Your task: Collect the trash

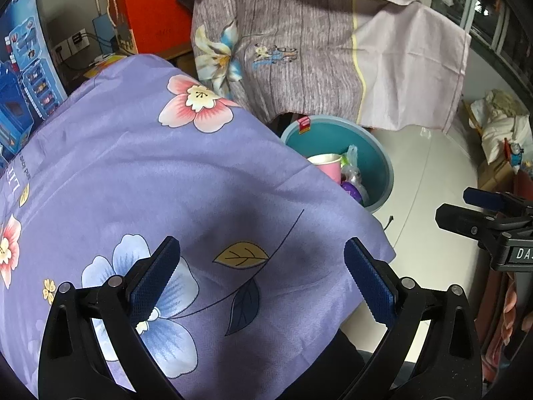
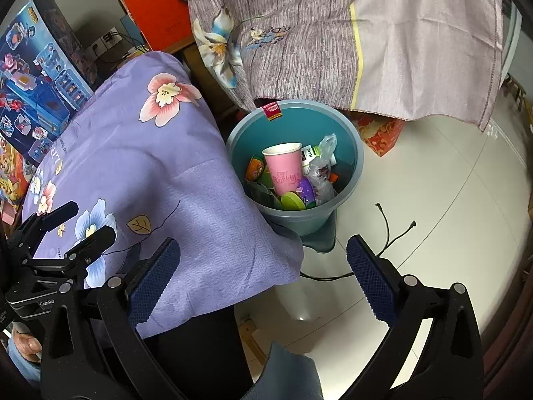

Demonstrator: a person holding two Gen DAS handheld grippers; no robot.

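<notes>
spread fingers (image 2: 371,281); pink cup (image 2: 285,168) upright

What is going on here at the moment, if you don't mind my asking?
A person is collecting trash with two handheld grippers. Both the left gripper and right gripper are open and hold nothing, poised over the purple floral cloth. The teal bin on the floor already holds a pink paper cup, plastic bags and wrappers.

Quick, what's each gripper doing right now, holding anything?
Left gripper: open, holding nothing.
Right gripper: open, holding nothing.
</notes>
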